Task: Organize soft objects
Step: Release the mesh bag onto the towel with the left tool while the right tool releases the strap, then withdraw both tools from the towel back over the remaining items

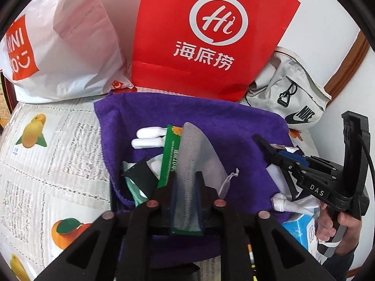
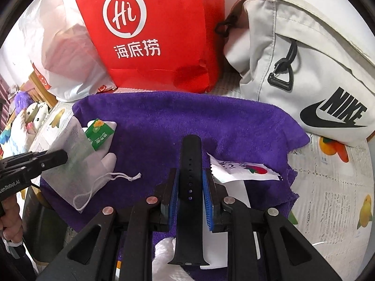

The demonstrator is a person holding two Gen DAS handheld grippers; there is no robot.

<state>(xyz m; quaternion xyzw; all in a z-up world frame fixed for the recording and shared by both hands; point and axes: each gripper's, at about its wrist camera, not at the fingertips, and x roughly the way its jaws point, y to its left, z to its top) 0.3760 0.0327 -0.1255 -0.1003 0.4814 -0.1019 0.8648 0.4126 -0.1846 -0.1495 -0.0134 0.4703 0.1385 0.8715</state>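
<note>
A purple towel (image 1: 234, 126) (image 2: 187, 121) lies spread on the table. My left gripper (image 1: 186, 175) is shut on a translucent mesh drawstring pouch (image 1: 199, 149) with a green sachet (image 1: 172, 154) partly inside it; the pouch also shows in the right wrist view (image 2: 75, 164), held above the towel's left part. My right gripper (image 2: 190, 175) is shut on a black watch strap (image 2: 190, 164) over the towel's middle; it shows at the right of the left wrist view (image 1: 269, 149). A white sachet with a strawberry print (image 2: 246, 171) lies on the towel beside it.
A red Haidilao bag (image 1: 206, 35) (image 2: 159, 35), a white Miniso plastic bag (image 1: 58, 46) and a grey Nike bag (image 2: 304, 70) (image 1: 288, 93) stand behind the towel. White items (image 1: 147, 138), a crumpled white tissue (image 1: 293, 203) and a blue pack (image 1: 302, 229) lie near it.
</note>
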